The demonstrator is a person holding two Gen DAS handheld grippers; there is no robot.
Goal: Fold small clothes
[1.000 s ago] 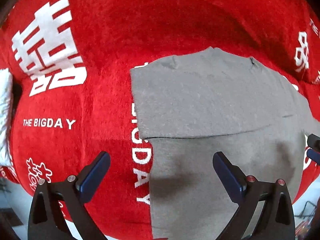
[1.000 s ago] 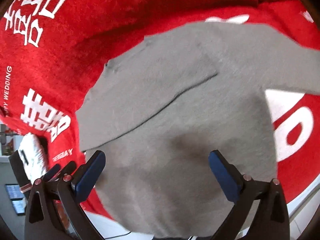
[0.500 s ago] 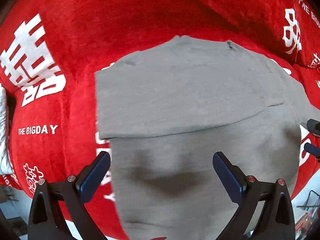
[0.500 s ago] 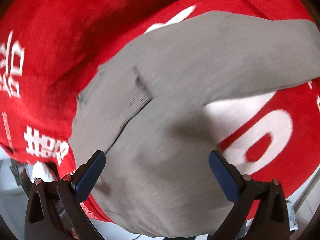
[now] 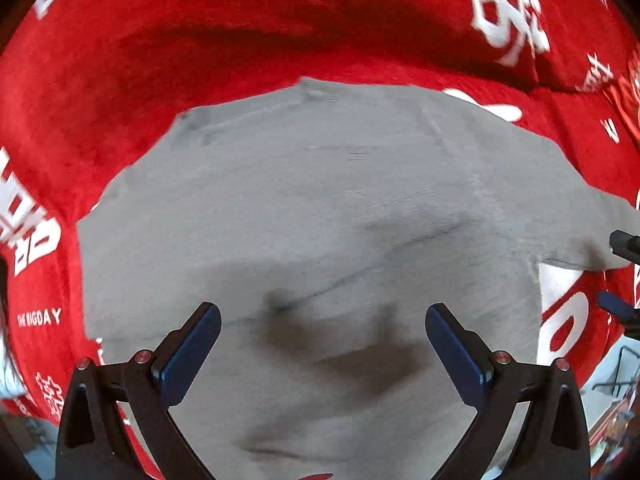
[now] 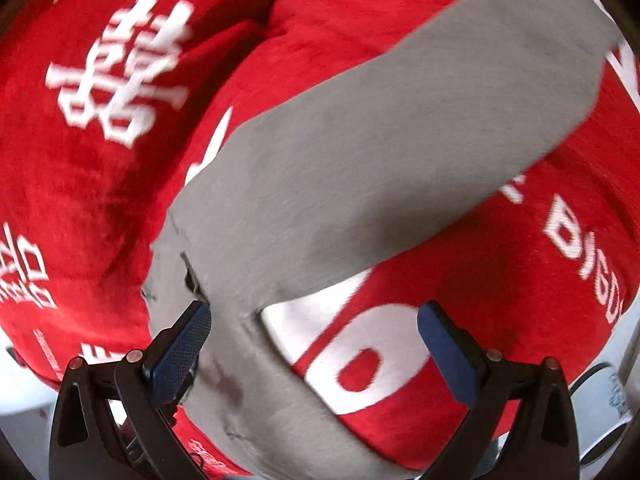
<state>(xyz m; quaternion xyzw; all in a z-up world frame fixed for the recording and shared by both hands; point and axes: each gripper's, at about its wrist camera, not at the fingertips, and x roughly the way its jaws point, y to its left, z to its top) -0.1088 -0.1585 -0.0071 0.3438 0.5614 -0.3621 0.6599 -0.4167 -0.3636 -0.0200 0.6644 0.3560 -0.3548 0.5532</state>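
Observation:
A grey long-sleeved garment (image 5: 312,216) lies flat on a red blanket with white lettering (image 5: 200,40). One sleeve is folded across its body, with a fold line running over the middle. My left gripper (image 5: 320,340) is open and empty, just above the garment's near part. In the right wrist view the other sleeve (image 6: 400,140) stretches out to the upper right over the blanket (image 6: 100,180). My right gripper (image 6: 314,336) is open and empty, above the armpit where that sleeve meets the body. The right gripper's fingertips show at the right edge of the left wrist view (image 5: 622,276).
The red blanket covers the whole work surface and drops off at the near edge. A pale floor (image 6: 24,432) and a cable (image 6: 592,376) show beyond that edge. White cloth shows at the far left edge of the left wrist view (image 5: 8,368).
The left gripper has moved right, from the garment's left edge to over its body. The right gripper has swung right, from the body to the outstretched sleeve. Both stayed open.

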